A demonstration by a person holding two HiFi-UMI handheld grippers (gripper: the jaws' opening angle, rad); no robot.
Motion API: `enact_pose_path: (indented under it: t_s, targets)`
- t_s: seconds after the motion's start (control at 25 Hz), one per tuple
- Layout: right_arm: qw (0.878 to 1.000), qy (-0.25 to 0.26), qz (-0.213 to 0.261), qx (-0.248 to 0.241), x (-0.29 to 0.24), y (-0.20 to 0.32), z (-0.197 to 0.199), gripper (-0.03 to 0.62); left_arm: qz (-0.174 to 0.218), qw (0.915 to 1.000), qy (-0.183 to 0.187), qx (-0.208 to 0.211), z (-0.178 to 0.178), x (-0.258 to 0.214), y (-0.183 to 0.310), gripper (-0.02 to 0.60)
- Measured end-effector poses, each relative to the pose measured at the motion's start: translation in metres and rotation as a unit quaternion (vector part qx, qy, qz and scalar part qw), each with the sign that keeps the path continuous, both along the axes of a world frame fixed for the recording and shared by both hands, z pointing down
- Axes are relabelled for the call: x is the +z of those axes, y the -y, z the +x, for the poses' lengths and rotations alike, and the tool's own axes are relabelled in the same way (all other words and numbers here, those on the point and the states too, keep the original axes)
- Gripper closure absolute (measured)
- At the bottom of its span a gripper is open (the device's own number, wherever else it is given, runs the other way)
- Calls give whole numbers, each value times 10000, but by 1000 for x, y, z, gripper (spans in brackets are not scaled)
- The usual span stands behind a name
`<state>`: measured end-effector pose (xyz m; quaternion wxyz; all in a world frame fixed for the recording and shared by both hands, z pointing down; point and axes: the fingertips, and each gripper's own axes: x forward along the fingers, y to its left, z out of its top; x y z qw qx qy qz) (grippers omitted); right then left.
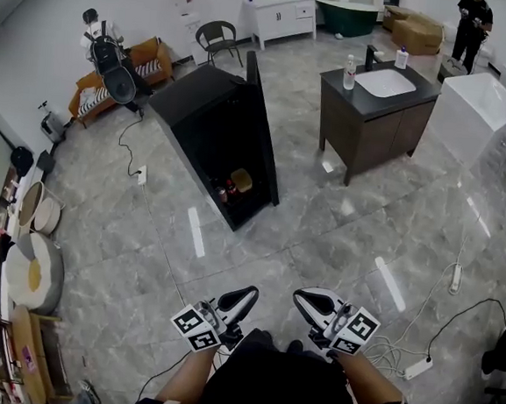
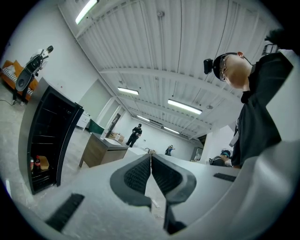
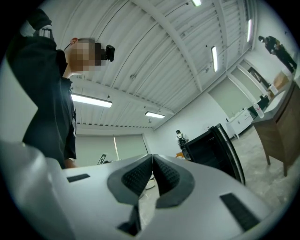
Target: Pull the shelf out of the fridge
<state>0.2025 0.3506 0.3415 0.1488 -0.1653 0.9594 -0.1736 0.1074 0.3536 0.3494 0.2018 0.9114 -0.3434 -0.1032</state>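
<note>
Both tongs are closed with nothing between the jaws. The left gripper [image 1: 246, 297] and right gripper [image 1: 304, 300] sit low in front of the person's body, side by side and well apart from the fridge [image 1: 201, 95]. Each gripper's own view agrees: the ribbed pads [image 2: 138, 174] meet, and no object is caught.

Fridge: a black cabinet across a stretch of grey tiled floor [image 1: 320, 238], with its door [image 1: 261, 131] swung open. A few small items [image 1: 233, 184] sit at the bottom inside. The shelves [image 2: 47, 137] show in the left gripper view as thin pale lines across the dark interior, and as far as I can tell none is drawn forward.

Step in hand, by my reading: the approach — no contact yet. The next move calls for closing the gap to the open front, parting the jaws and gripping one shelf's front edge, likely with both grippers for a level pull. Watch the bottom items if they rest on the chosen shelf, and the power strip [image 1: 419, 368] on the floor to the right.
</note>
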Motion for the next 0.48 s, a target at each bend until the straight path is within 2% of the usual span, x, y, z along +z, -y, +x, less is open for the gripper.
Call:
enact_pose_path:
  t_s: [0.28,0.48]
  targets:
    - [9997,-150,-142,93,19,47,3,568,-134,9996,-255,3,-4,21,52,558]
    - [9992,-324,-203,135,18,107,-5,568,-25,9972,-751,36,-11,11,119,558]
